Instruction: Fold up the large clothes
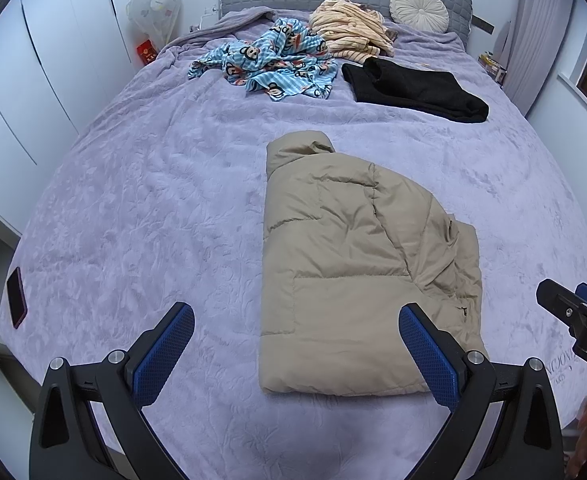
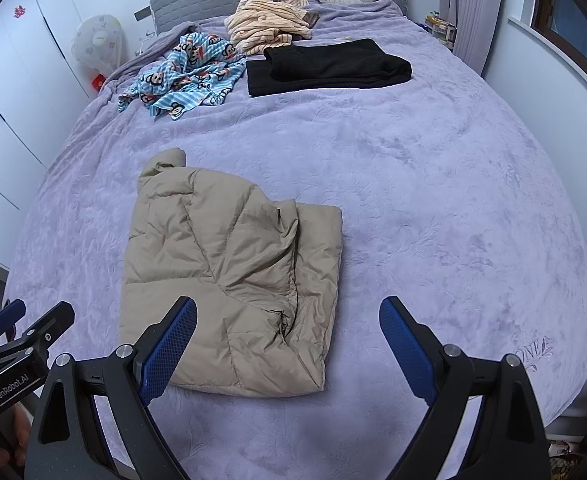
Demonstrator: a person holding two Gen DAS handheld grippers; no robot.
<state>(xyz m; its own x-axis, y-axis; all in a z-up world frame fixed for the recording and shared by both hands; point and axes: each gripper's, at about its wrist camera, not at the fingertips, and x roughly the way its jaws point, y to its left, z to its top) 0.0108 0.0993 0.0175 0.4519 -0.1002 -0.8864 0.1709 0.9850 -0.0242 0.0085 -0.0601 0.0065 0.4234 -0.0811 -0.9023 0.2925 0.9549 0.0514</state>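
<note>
Two grippers are shown nearest the viewer, both released and grasping nothing: the left gripper (image 1: 295, 342) is held with its blue pads spread above the near edge of the bed (image 1: 141, 208), and the right gripper (image 2: 287, 336) is spread likewise at its side. Each is partly seen at the margin of the other's view. Just beyond them, the beige padded jacket (image 1: 345, 264) is laid on the lilac blanket near the foot of the bed, already doubled lengthwise into a compact panel, with its collar pointing toward the headboard and a sleeve tucked over its right side. The step in hand is judged to be the interval between folds: the side folds appear done, and a final fold is probably still owed. For this, the near hem would need to be pinched at both corners, lifted and carried toward the collar, the slippery padding being kept from sliding apart. Farther off, a folded black garment (image 1: 413, 90), an unfolded blue printed garment (image 1: 269, 66) and a crumpled striped one (image 1: 349, 28) are seen before the grey headboard. A dark phone (image 1: 16, 298) is laid at the left edge. The layers beneath the jacket, its zip and its far sleeve are hidden, and the hands holding the grippers are cut off by the frame.
</note>
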